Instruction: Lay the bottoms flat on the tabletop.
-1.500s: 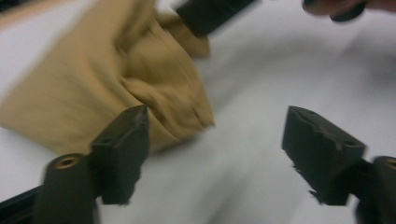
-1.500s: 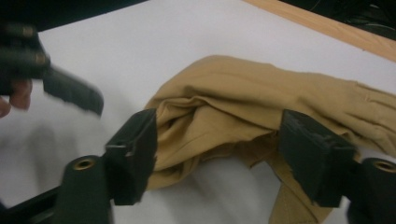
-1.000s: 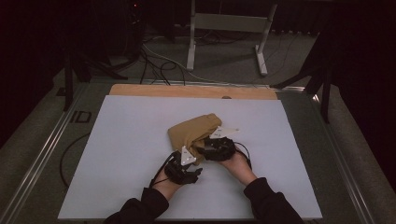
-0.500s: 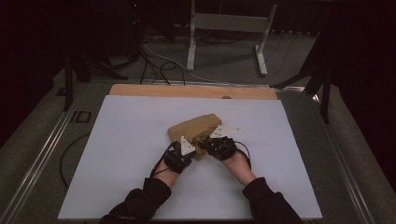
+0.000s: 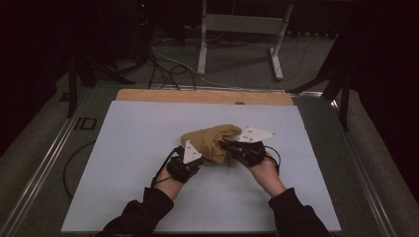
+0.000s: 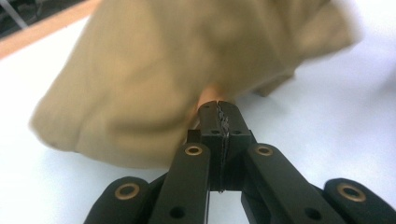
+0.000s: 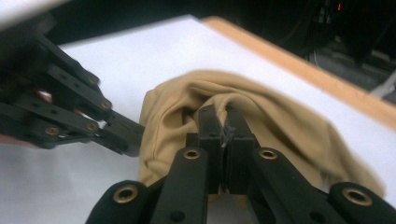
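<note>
Mid-bench: tan cloth point(image 5: 212, 140) bunched in a heap on the white bench point(image 5: 123, 148), between both grippers.
Left gripper point(image 6: 219, 116): jaws pressed together at the cloth's near edge, seemingly pinching a fold, though blur hides the bite.
Right gripper point(image 7: 223, 123): clamped on a cloth fold.
Far edge: wooden strip point(image 5: 202, 96).

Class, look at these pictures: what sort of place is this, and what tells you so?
Probably a lab or recording workspace, not a home: a bare white table top on a wooden board, loose black cables on the floor, and a grey metal stand against dark surroundings.
</note>
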{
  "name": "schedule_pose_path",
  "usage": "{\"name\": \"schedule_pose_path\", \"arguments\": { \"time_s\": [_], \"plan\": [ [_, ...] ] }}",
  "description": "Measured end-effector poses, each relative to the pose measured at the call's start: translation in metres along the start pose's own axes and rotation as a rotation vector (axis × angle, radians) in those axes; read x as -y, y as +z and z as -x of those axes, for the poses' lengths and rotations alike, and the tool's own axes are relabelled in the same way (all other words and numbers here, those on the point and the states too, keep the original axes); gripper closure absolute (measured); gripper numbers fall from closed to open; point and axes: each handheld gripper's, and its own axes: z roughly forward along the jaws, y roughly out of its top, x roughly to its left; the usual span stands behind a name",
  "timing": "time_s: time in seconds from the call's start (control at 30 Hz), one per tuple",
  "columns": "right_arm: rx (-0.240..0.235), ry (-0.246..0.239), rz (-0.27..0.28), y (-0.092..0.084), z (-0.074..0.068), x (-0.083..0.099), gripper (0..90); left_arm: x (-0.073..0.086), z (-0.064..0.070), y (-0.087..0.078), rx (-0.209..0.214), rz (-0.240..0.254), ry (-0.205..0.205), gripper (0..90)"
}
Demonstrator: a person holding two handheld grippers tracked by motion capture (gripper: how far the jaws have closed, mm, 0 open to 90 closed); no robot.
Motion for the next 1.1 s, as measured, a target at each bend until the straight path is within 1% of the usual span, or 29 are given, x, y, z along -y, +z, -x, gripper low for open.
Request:
{"name": "schedule_pose_path", "arguments": {
  "time_s": [0.03,0.1,0.13,0.17,0.2,0.23,0.27,0.3,0.33,0.37,0.4,0.43,0.47,0.5,0.53,0.57,0.6,0.63,0.67,0.7,0.73,0.77,0.8,0.87,0.93,1.0,1.03,1.07,1.1],
  "plan": [
    [-0.009,0.001,-0.005,-0.007,-0.004,0.001,88.1,0.002,-0.001,-0.004,0.012,-0.001,-0.009,90.0],
    [-0.046,-0.034,-0.048,-0.017,-0.015,0.010,88.0,0.008,-0.002,-0.013,0.008,-0.005,-0.010,90.0],
    [-0.077,-0.068,-0.111,-0.023,-0.025,0.024,88.0,0.011,-0.003,-0.016,0.005,-0.011,-0.002,85.6],
    [-0.087,-0.067,-0.156,-0.025,-0.030,0.032,87.9,0.016,-0.005,-0.020,-0.009,-0.022,0.004,83.7],
    [-0.087,-0.067,-0.156,-0.025,-0.030,0.032,87.9,0.016,-0.005,-0.020,-0.009,-0.022,0.004,80.1],
    [-0.104,-0.071,-0.205,-0.028,-0.035,0.048,87.6,0.018,-0.008,-0.021,-0.001,-0.033,0.005,73.3],
    [-0.117,-0.061,-0.243,-0.028,-0.037,0.056,87.5,0.021,-0.012,-0.023,-0.003,-0.034,-0.007,66.5],
    [-0.117,-0.061,-0.243,-0.028,-0.037,0.056,87.5,0.021,-0.012,-0.023,-0.003,-0.034,-0.007,64.4],
    [-0.141,-0.053,-0.315,-0.030,-0.039,0.070,87.5,0.022,-0.013,-0.023,0.007,-0.034,-0.013,59.6],
    [-0.146,-0.052,-0.349,-0.031,-0.041,0.077,87.5,0.023,-0.015,-0.024,0.002,-0.035,-0.020,54.4],
    [-0.147,-0.060,-0.379,-0.033,-0.042,0.083,87.5,0.023,-0.015,-0.024,0.002,-0.035,-0.020,51.2],
    [-0.154,-0.045,-0.413,-0.034,-0.043,0.088,87.4,0.023,-0.016,-0.025,0.012,-0.033,-0.028,48.9],
    [-0.162,-0.041,-0.446,-0.036,-0.045,0.092,86.9,0.022,-0.017,-0.025,0.030,-0.041,-0.020,45.2],
    [-0.170,-0.071,-0.461,-0.036,-0.044,0.098,84.8,0.021,-0.017,-0.025,0.038,-0.041,-0.023,43.1],
    [-0.184,-0.067,-0.470,-0.037,-0.043,0.100,77.6,0.021,-0.017,-0.025,0.038,-0.041,-0.023,41.8],
    [-0.184,-0.077,-0.470,-0.040,-0.042,0.100,71.5,0.019,-0.017,-0.026,0.048,-0.043,-0.021,39.6],
    [-0.160,-0.047,-0.449,-0.045,-0.042,0.096,66.4,0.015,-0.016,-0.026,0.082,-0.033,-0.027,38.3],
    [-0.160,-0.047,-0.449,-0.045,-0.042,0.096,66.4,0.015,-0.016,-0.026,0.082,-0.033,-0.027,37.2],
    [-0.125,-0.064,-0.388,-0.054,-0.032,0.086,56.3,0.013,-0.016,-0.026,0.096,-0.030,-0.026,36.2],
    [-0.089,-0.065,-0.349,-0.058,-0.028,0.080,55.1,0.008,-0.017,-0.022,0.115,-0.028,-0.021,35.4],
    [-0.062,-0.053,-0.319,-0.061,-0.022,0.075,55.1,0.006,-0.018,-0.019,0.120,-0.030,-0.021,34.3],
    [-0.049,-0.035,-0.308,-0.062,-0.016,0.071,54.0,0.004,-0.019,-0.016,0.127,-0.033,-0.018,34.3],
    [-0.049,-0.035,-0.308,-0.062,-0.016,0.071,54.0,0.004,-0.019,-0.016,0.127,-0.033,-0.018,34.1],
    [0.004,-0.046,-0.313,-0.059,-0.005,0.070,48.2,0.001,-0.023,-0.007,0.129,-0.035,-0.029,33.6],
    [0.035,-0.015,-0.313,-0.052,0.006,0.073,43.2,-0.002,-0.028,0.002,0.137,-0.044,-0.050,33.6],
    [0.074,0.005,-0.317,-0.044,0.016,0.077,39.1,-0.005,-0.033,0.011,0.151,-0.049,-0.074,33.8],
    [0.074,0.005,-0.317,-0.044,0.016,0.077,39.1,-0.005,-0.033,0.011,0.151,-0.049,-0.074,33.7],
    [0.085,0.006,-0.317,-0.041,0.021,0.079,38.4,-0.007,-0.039,0.020,0.182,-0.056,-0.109,33.7],
    [0.064,0.043,-0.303,-0.036,0.030,0.080,36.0,-0.009,-0.041,0.023,0.198,-0.057,-0.120,33.8]
  ]
}}
